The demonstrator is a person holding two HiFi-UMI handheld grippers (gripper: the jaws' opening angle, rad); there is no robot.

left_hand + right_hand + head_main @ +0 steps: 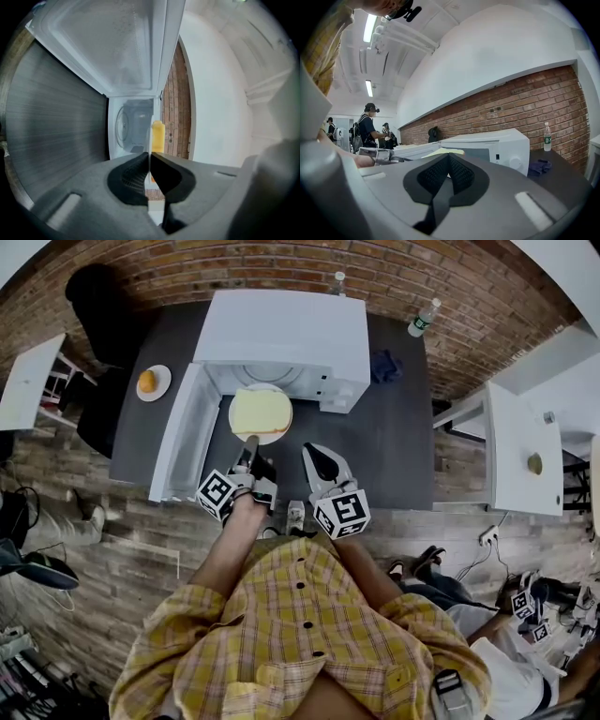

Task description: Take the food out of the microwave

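Both closed: L hand-held gripper [249, 442] nips plate [232, 409] rim, arm fwd; R hand-held gripper [314, 454] empty.
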